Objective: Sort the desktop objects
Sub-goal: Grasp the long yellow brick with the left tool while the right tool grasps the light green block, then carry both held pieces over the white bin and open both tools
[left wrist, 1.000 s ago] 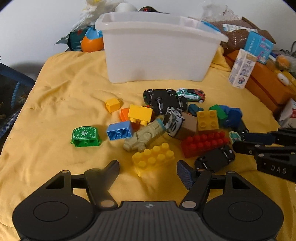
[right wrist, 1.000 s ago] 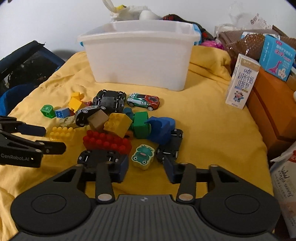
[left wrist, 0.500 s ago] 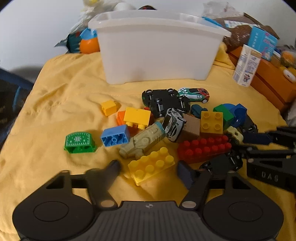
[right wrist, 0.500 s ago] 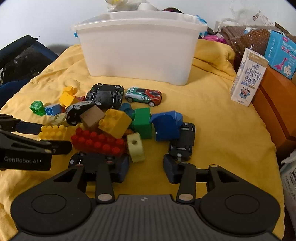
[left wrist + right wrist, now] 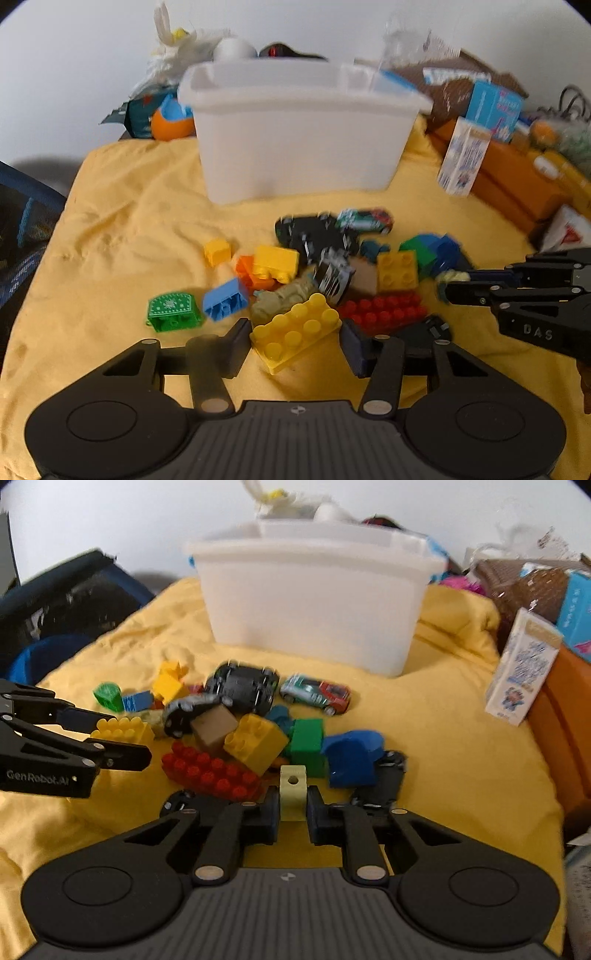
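Observation:
A pile of toy bricks and toy cars lies on the yellow cloth (image 5: 129, 221) in front of a white plastic bin (image 5: 299, 133). My left gripper (image 5: 295, 345) is open, its fingers on either side of a long yellow brick (image 5: 295, 332). My right gripper (image 5: 292, 812) is shut on a pale yellow-green block (image 5: 293, 792), which also shows at its tips in the left wrist view (image 5: 452, 277). A red long brick (image 5: 210, 771), a yellow square brick (image 5: 255, 742), a green brick (image 5: 306, 746) and a blue piece (image 5: 352, 753) lie just beyond it.
A milk carton (image 5: 522, 672) stands at the right beside orange boxes (image 5: 517, 181). Black toy cars (image 5: 242, 686) and a red-green racing car (image 5: 316, 694) lie near the bin. A green patterned piece (image 5: 171, 310) and a blue brick (image 5: 225, 302) lie left. A dark bag (image 5: 62, 609) is at far left.
My right gripper has shut on the pale yellow-green block, which earlier lay loose between its open fingers. My left gripper has moved forward around the long yellow brick.

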